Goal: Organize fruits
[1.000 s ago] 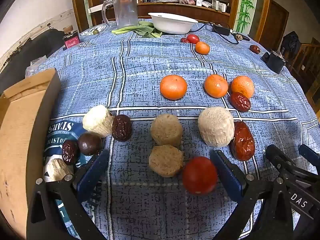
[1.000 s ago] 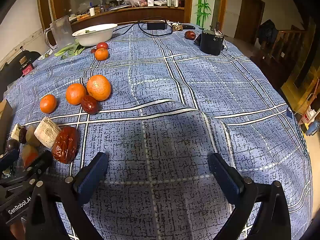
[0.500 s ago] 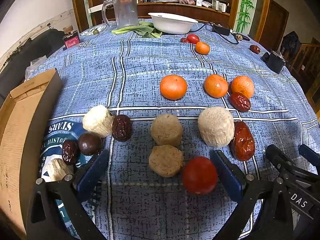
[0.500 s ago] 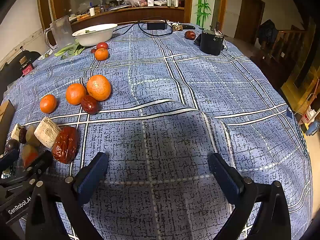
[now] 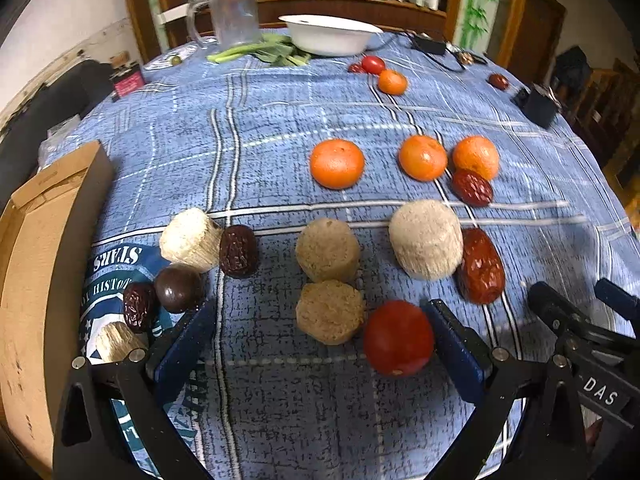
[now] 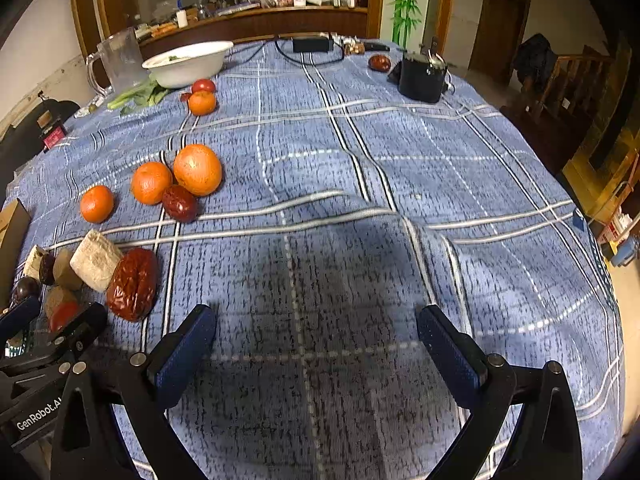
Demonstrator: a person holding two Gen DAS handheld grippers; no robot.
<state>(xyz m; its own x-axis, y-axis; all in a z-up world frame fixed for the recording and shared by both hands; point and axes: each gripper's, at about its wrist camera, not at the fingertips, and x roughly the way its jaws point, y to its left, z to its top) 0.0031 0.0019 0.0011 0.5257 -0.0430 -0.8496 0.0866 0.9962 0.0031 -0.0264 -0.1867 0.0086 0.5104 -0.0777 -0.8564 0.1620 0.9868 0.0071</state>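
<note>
Beside the beige cylinder [image 5: 426, 238], the large red date [image 5: 481, 266] lies lengthwise, pointing away.

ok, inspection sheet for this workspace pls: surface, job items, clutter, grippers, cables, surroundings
Surface: blue plaid cloth, rumpled mid-table.
Job's things: three oranges in a row, tomato, red dates, beige cylinders, cardboard box at the left edge.
Clutter: white bowl, pitcher, greens, black pot.
Grippers: left hand-held gripper open, tomato beside its right finger; right hand-held gripper open over bare cloth.
Cables: black cable and adapter at the far edge.
Surroundings: wooden counter, doorway, stair rail.
</note>
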